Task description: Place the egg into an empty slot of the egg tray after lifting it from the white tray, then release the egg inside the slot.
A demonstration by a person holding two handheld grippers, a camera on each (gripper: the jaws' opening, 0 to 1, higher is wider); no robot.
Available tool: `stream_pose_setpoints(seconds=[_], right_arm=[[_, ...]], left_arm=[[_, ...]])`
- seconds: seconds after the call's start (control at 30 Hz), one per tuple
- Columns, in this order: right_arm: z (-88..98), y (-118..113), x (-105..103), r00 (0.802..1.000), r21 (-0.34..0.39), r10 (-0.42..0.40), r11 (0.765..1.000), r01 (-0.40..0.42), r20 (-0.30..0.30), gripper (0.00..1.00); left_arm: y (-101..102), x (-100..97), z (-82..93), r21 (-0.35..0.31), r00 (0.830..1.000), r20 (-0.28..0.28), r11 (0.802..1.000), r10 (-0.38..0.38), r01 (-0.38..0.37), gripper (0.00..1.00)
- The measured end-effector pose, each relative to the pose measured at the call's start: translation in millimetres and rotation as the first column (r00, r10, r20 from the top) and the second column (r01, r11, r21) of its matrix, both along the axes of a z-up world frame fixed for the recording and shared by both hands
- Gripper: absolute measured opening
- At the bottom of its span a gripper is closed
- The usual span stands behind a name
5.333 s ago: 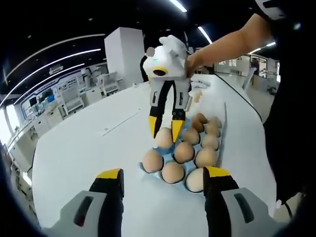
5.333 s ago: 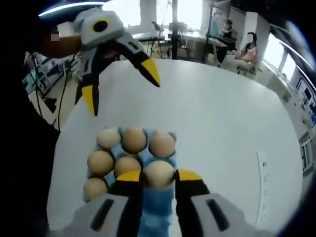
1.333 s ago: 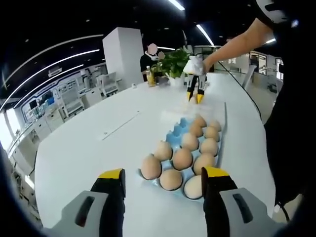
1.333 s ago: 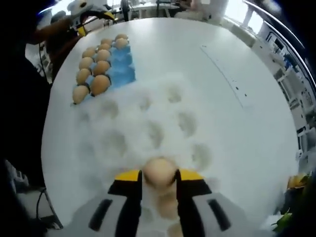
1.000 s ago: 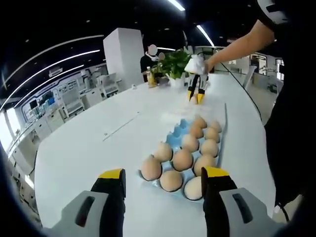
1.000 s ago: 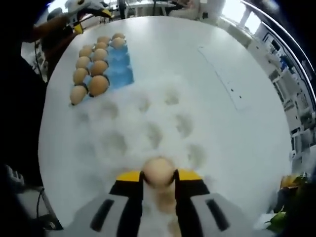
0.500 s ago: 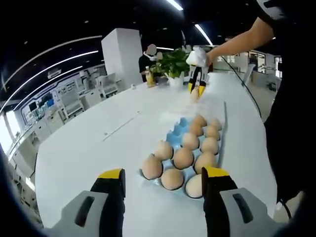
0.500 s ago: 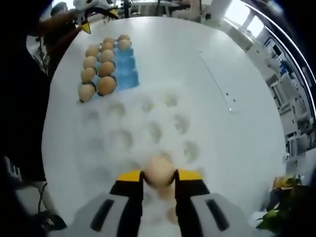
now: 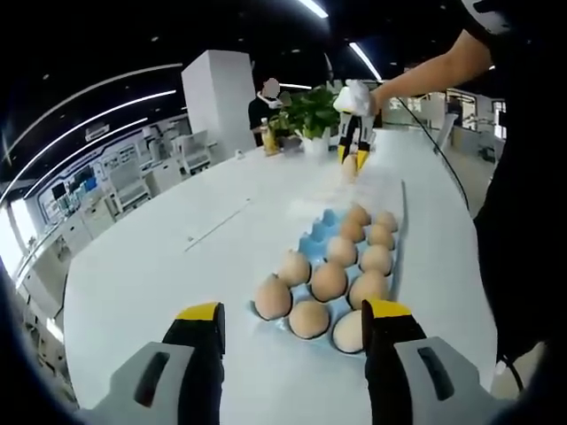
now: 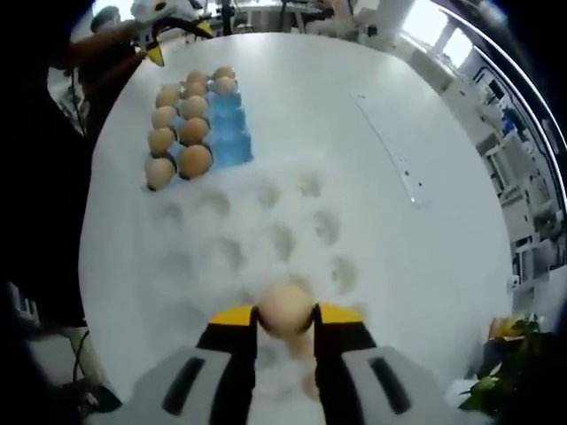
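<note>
Right gripper (image 10: 285, 320) around egg (image 10: 285, 308)

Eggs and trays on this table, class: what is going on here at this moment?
A person is moving eggs between trays with two handheld grippers. The right gripper is shut on an egg, holding it above the white tray, whose near hollows look mostly empty. Farther along the white table sits the blue egg tray, with several eggs in it and some slots free. The left gripper is open, holding nothing, near that blue tray.
</note>
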State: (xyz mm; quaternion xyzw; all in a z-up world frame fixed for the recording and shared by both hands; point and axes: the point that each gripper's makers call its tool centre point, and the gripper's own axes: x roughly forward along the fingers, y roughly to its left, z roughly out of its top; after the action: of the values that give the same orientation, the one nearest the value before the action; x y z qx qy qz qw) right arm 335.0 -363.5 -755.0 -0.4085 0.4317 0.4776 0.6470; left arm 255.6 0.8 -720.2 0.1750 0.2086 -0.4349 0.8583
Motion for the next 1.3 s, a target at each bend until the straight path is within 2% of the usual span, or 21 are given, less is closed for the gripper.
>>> stream_pose_setpoints(seconds=[0.37, 0.47, 0.7, 0.9, 1.0, 1.17, 1.3], right_arm=[[4.4, 17.4, -0.9, 1.000, 0.027, 0.017, 0.999, -0.017, 0.004, 0.24], [8.4, 38.3, -2.1, 0.999, 0.073, 0.035, 0.997, -0.035, 0.005, 0.24], [10.0, 74.6, 1.0, 0.996, 0.113, 0.092, 0.989, -0.093, 0.014, 0.24], [6.5, 109.1, 0.2, 0.987, 0.147, 0.159, 0.976, -0.159, 0.017, 0.24], [6.0, 122.1, -1.4, 0.984, 0.164, 0.176, 0.971, -0.176, 0.012, 0.24], [5.5, 141.0, -3.1, 0.977, 0.185, 0.211, 0.960, -0.210, 0.015, 0.24], [5.1, 157.3, -4.6, 0.972, 0.205, 0.236, 0.950, -0.234, 0.019, 0.24]], left_arm=[[2.0, -0.8, -1.1, 0.002, 1.000, -0.003, 1.000, 0.004, -0.004, 0.63], [1.9, -1.1, -1.1, 0.003, 1.000, -0.003, 1.000, 0.003, -0.003, 0.63], [3.4, -1.8, -1.0, 0.004, 1.000, -0.004, 1.000, 0.006, -0.006, 0.64], [7.1, -2.9, -4.8, 0.020, 1.000, -0.023, 1.000, 0.020, -0.020, 0.72], [7.3, -2.2, -3.9, 0.021, 1.000, -0.015, 1.000, 0.018, -0.018, 0.73], [7.7, 0.1, -3.9, 0.023, 1.000, -0.013, 0.999, 0.029, -0.028, 0.81], [6.9, 0.2, -4.7, 0.024, 0.999, -0.019, 0.999, 0.030, -0.029, 0.84]])
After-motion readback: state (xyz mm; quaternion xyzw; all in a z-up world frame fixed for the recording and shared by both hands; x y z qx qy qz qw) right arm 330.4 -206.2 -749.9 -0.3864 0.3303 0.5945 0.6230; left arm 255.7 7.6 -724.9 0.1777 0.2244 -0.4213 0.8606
